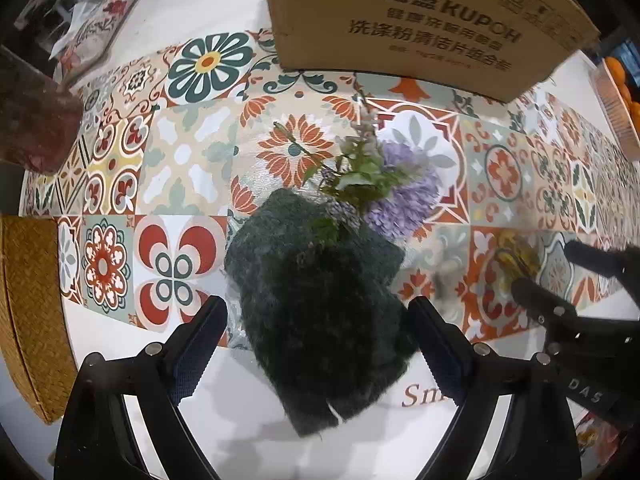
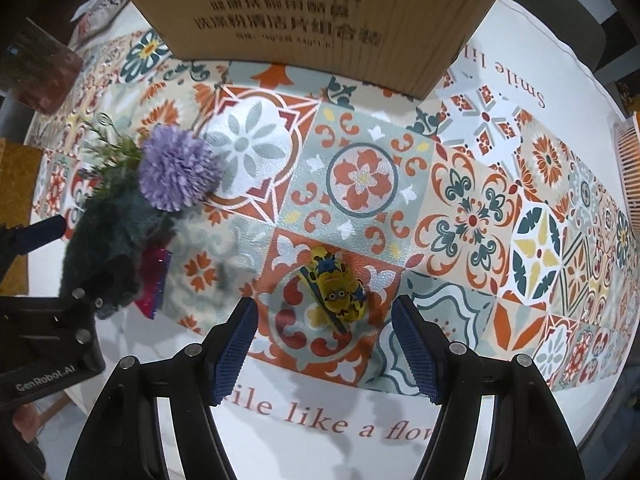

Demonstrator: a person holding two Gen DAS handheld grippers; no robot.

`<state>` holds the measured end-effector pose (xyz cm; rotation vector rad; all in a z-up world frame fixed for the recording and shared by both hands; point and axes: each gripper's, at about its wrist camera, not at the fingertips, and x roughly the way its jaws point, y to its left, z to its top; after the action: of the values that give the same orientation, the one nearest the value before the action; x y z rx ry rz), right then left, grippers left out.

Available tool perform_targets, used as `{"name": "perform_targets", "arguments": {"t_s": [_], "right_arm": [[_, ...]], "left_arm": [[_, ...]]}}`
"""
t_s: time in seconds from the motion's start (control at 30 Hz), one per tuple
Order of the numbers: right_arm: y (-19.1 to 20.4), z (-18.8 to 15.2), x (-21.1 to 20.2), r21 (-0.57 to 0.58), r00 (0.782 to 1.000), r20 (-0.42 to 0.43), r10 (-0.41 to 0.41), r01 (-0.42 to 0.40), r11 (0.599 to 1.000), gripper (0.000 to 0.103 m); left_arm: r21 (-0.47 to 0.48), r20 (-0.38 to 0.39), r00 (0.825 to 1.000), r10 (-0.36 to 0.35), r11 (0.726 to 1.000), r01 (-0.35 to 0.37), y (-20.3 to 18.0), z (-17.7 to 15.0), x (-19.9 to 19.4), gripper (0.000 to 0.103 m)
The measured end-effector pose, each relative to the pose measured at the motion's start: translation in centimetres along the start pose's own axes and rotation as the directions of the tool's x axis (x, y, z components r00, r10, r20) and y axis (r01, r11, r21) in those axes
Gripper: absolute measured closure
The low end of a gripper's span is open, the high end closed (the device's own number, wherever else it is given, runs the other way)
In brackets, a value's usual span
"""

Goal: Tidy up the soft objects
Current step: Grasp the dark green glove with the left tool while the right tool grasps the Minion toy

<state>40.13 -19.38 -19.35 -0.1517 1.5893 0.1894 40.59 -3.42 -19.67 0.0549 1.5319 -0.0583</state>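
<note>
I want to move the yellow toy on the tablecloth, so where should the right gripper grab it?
Grip the yellow toy across its narrow middle, coming straight down from above. It lies flat and lengthwise between the open right gripper fingers, with bare tablecloth on both sides.

Bright, even light w/ soft shadows; glare on tablecloth (image 2: 256, 148); heavy fisheye warp, edges dark, maybe slight blur.

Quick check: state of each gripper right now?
Left gripper: open, empty, fingers either side of the dark green fuzzy cloth.
Right gripper: open, empty, the yellow minion toy between its fingertips.
</note>
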Motion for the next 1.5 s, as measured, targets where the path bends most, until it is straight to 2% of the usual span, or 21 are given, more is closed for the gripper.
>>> {"name": "perform_targets", "arguments": {"t_s": [0.23, 0.37, 0.5, 0.57, 0.63, 0.7, 0.83, 1.0, 1.13, 1.5], "right_arm": [[0.0, 0.4, 1.8, 0.002, 1.0, -0.018, -0.018, 0.018, 1.0, 0.033], [0.6, 0.3, 2.7, -0.006, 1.0, -0.017, -0.021, 0.021, 1.0, 0.035], [0.8, 0.2, 3.3, -0.002, 0.999, -0.029, -0.016, 0.016, 1.0, 0.05], [0.8, 0.0, 3.7, 0.0, 0.999, -0.031, -0.008, 0.008, 1.0, 0.055], [0.9, -0.3, 4.1, 0.007, 1.0, -0.023, -0.006, 0.006, 1.0, 0.067], [0.9, -0.5, 4.0, 0.01, 1.0, -0.007, -0.004, 0.004, 1.0, 0.075], [0.7, -0.9, 3.1, 0.019, 1.0, 0.026, 0.004, -0.004, 1.0, 0.081], [1.0, -1.5, 2.0, 0.028, 0.997, 0.074, 0.023, -0.025, 0.999, 0.083], [1.2, -1.8, 0.3, 0.039, 0.992, 0.118, 0.046, -0.051, 0.998, 0.083], [2.7, -2.5, -4.6, 0.04, 0.969, 0.226, 0.098, -0.11, 0.993, 0.083]], "left_arm": [[-0.038, -0.014, 1.0, -0.025, 0.999, 0.024, 0.2, 0.9, 1.7, 0.011], [-0.032, -0.009, 1.0, -0.03, 0.999, 0.03, 0.1, 1.3, 2.2, 0.015], [-0.029, 0.001, 0.999, -0.038, 0.999, 0.038, 0.1, 1.3, 2.4, 0.026], [-0.029, 0.006, 0.999, -0.052, 0.998, 0.052, 0.1, 1.1, 2.5, 0.034], [-0.028, 0.018, 0.998, -0.059, 0.998, 0.059, 0.1, 0.9, 2.6, 0.039], [-0.021, 0.028, 0.998, -0.064, 0.998, 0.065, 0.0, 0.6, 2.6, 0.044], [-0.006, 0.048, 0.997, -0.067, 0.998, 0.067, 0.0, 0.0, 1.0, 0.055], [0.012, 0.051, 0.996, -0.075, 0.997, 0.074, -0.1, -0.8, 0.2, 0.065], [0.009, 0.064, 0.994, -0.09, 0.996, 0.09, 0.3, -1.5, -0.6, 0.078], [-0.001, 0.128, 0.981, -0.149, 0.989, 0.15, 2.9, -3.3, -3.9, 0.08]]}}
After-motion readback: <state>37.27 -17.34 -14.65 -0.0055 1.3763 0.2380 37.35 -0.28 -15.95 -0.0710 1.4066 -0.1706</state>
